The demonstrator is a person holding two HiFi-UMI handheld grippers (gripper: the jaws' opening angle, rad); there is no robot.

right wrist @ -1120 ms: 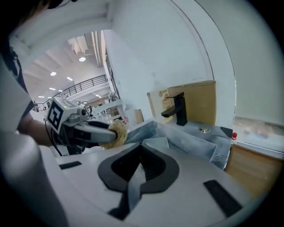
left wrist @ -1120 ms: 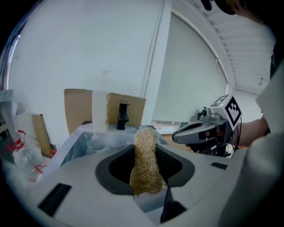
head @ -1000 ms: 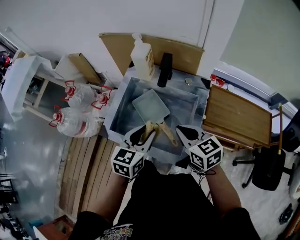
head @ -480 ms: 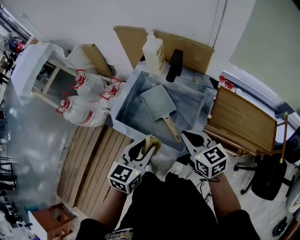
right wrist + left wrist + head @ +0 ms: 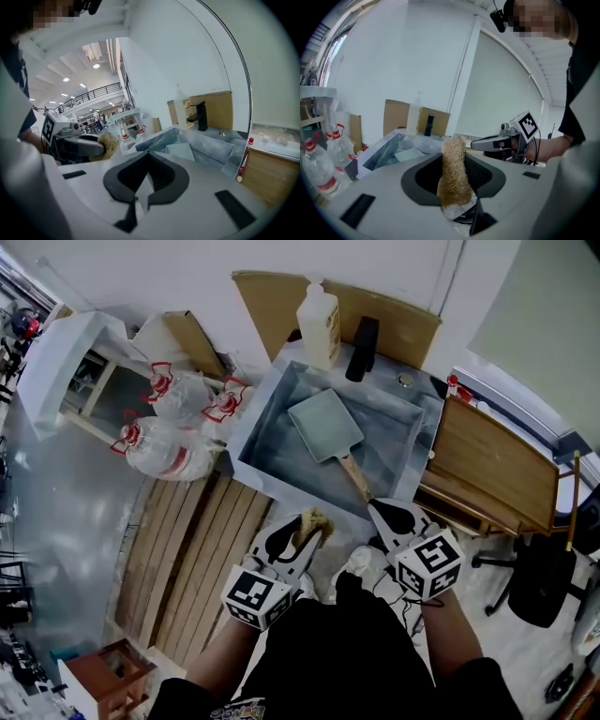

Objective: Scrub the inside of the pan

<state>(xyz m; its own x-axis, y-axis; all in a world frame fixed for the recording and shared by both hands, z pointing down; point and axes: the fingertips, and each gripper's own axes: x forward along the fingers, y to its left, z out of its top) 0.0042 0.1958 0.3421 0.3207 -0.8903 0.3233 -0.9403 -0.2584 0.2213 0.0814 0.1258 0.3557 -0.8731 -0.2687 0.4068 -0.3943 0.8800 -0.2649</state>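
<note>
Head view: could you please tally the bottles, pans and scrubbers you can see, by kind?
Water jugs: 3
Soap bottle: 1
Pan: 1
Loofah scrubber: 1
Total: 6

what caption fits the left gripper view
Left gripper shut on a scrubber, the pan lying in the sink ahead.

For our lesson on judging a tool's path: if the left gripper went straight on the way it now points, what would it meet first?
Most likely the near rim of the sink, just ahead of the left gripper; if it clears that, the pan handle inside. Depth is unclear.
</note>
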